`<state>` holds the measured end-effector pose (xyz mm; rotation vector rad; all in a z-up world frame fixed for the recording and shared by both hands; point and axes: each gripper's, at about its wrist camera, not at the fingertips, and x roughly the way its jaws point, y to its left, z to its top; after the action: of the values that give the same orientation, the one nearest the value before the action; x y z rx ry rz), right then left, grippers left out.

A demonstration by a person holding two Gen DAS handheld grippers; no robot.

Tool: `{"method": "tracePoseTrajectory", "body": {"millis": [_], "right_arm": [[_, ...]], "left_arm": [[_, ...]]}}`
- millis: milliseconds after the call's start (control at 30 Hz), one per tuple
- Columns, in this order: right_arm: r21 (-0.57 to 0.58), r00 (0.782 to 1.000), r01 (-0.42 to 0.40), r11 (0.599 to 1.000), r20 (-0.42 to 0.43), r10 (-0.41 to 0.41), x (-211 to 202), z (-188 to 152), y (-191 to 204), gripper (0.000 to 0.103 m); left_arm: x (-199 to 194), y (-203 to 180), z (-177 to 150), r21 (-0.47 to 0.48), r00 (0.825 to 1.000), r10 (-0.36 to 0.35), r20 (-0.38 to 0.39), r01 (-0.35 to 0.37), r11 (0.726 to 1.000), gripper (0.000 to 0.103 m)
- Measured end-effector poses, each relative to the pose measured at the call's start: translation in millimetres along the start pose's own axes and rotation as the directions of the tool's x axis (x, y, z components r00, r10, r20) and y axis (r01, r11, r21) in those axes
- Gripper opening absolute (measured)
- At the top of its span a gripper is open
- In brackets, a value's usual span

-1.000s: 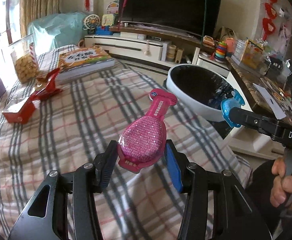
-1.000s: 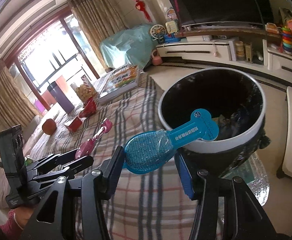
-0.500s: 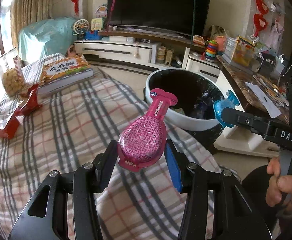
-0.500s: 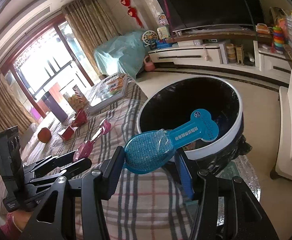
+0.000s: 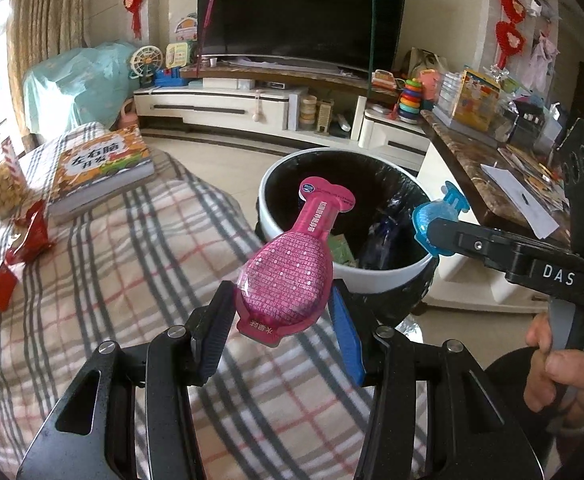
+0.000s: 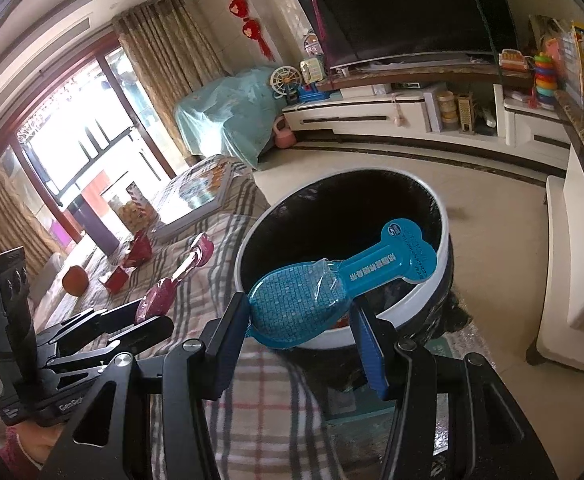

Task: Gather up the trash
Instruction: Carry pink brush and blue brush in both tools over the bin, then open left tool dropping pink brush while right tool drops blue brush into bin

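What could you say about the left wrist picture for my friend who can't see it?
The left gripper holds a pink bottle-shaped packet near a white trash bin with a black liner. The right gripper reaches in holding a blue packet by the bin's rim. A checked cloth carries a book and red wrappers.

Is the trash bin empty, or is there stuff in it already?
Not empty. Inside the trash bin, the left wrist view shows a green packet and dark blue wrapping on the black liner.

The bin (image 5: 375,280) stands beside the table (image 5: 104,280); a book (image 5: 100,168) lies on it.
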<state>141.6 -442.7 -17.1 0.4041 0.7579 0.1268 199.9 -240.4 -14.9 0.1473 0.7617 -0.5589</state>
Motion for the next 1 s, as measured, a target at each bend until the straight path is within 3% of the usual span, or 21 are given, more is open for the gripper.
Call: {"method": "tracePoseTrajectory", "body": {"millis": [1000], "right_arm": [[-0.043, 0.998, 0.056, 0.997, -0.028, -0.058, 27, 30, -22, 0.053]], "left_arm": [[38, -24, 36, 0.032, 1.0, -0.015, -0.005, 0.015, 0.999, 0.047]]}}
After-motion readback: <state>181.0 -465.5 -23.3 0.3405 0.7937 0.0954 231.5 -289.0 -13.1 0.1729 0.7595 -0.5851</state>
